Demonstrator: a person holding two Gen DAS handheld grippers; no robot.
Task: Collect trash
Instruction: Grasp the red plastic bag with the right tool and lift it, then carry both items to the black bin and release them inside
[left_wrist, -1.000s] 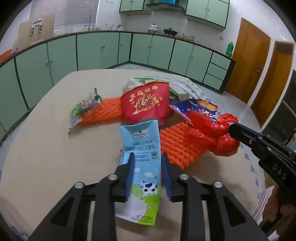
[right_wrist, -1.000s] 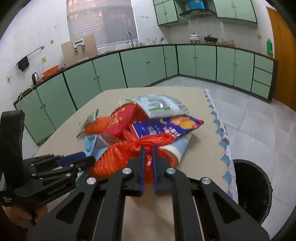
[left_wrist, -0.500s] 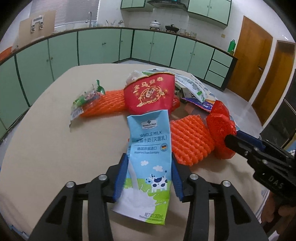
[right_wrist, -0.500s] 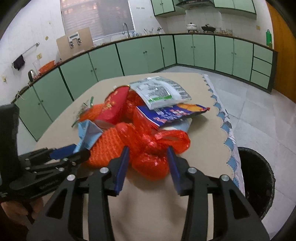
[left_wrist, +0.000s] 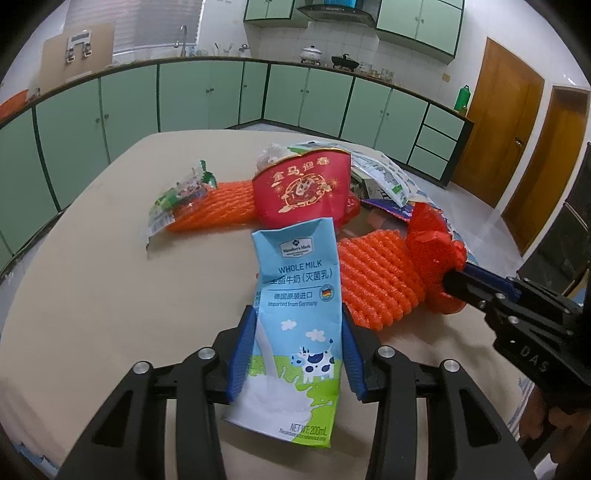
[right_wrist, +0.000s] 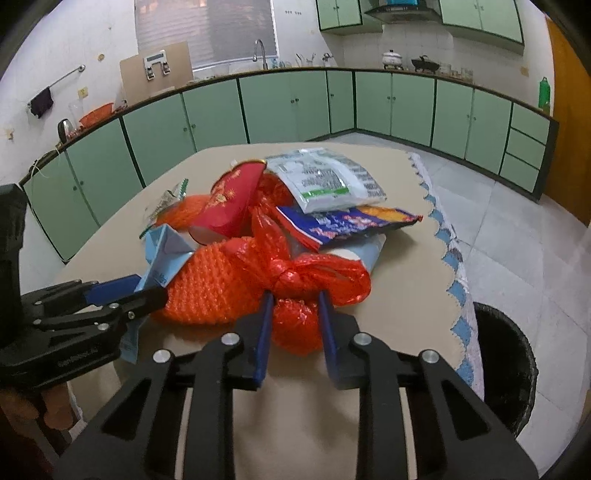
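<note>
A pile of trash lies on the beige table (left_wrist: 92, 295). My left gripper (left_wrist: 297, 325) has its blue pads on both sides of a blue milk carton (left_wrist: 297, 302), which also shows in the right wrist view (right_wrist: 162, 258). My right gripper (right_wrist: 295, 301) has its jaws around a knotted red plastic bag (right_wrist: 295, 325), seen from the left wrist view too (left_wrist: 432, 240). Orange foam netting (left_wrist: 373, 280) lies between the carton and the bag. A red paper bucket (left_wrist: 303, 188) sits behind the carton.
A black trash bin (right_wrist: 506, 365) stands on the floor right of the table. A white packet (right_wrist: 321, 181) and a blue snack bag (right_wrist: 347, 221) top the pile. More orange netting (left_wrist: 214, 206) and a green wrapper (left_wrist: 177, 199) lie left. Green cabinets ring the room.
Both grippers opened wider and moved forward. The left now straddles the milk carton; the right, shut a second ago, now straddles the red bag's knot.
</note>
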